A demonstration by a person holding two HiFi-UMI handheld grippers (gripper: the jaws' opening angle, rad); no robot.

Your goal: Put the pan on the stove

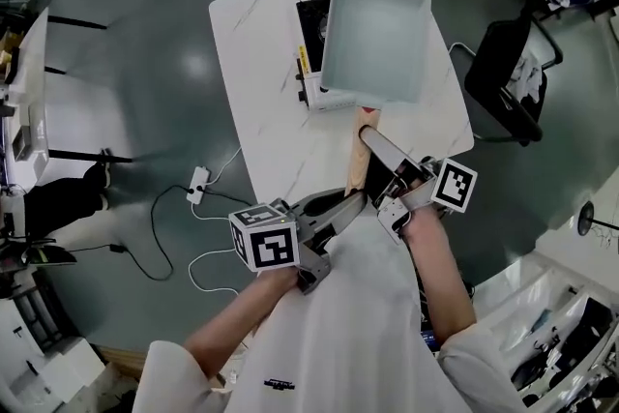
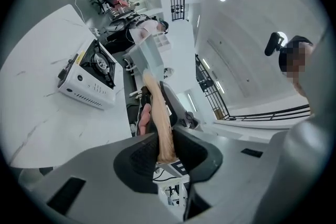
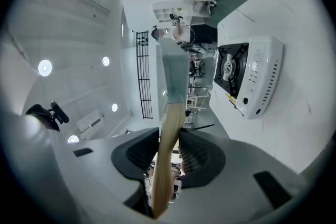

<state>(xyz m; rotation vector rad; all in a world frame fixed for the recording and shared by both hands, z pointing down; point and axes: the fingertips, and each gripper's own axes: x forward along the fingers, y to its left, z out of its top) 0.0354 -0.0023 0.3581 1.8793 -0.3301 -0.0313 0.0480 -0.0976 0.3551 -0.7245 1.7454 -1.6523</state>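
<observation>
— Where's the pan (image 1: 377,39)?
— Held up over the stove (image 1: 311,34), ahead of me. My left gripper (image 1: 354,200) clamps the end of its wooden handle (image 1: 357,167), and my right gripper (image 1: 373,139) clamps nearer the pan.

Wooden pan handle (image 3: 168,136) tight in right gripper (image 3: 169,157), stove (image 3: 252,78) nearby.

Square grey pan (image 1: 377,39) aloft over stove (image 1: 311,39)
</observation>
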